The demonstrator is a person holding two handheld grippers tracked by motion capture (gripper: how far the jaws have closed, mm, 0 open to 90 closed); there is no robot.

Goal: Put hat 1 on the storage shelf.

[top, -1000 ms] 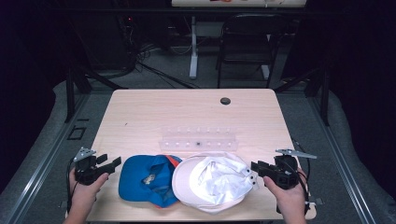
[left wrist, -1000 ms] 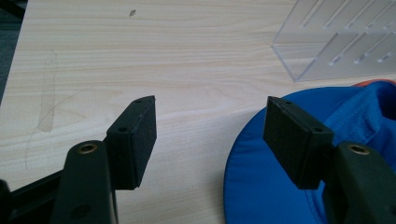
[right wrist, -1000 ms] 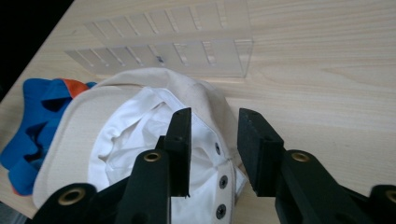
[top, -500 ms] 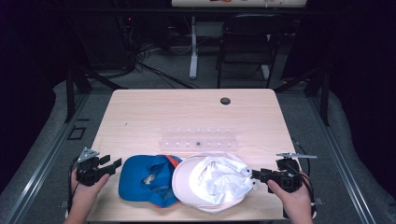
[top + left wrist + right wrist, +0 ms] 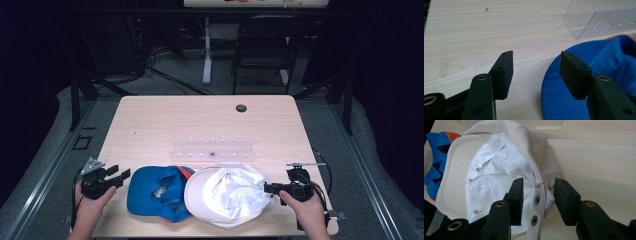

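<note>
While the white cap [image 5: 227, 195] lay upside down on the table [image 5: 200, 125], touching the blue cap [image 5: 157, 192], the right gripper [image 5: 537, 200] straddled its snap strap with jaws partly open, and the left gripper [image 5: 536, 71] gaped wide and empty beside the blue brim.

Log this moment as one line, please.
right claw: open, straddling white cap back edge | left claw: open, beside blue cap | clear rack behind
</note>
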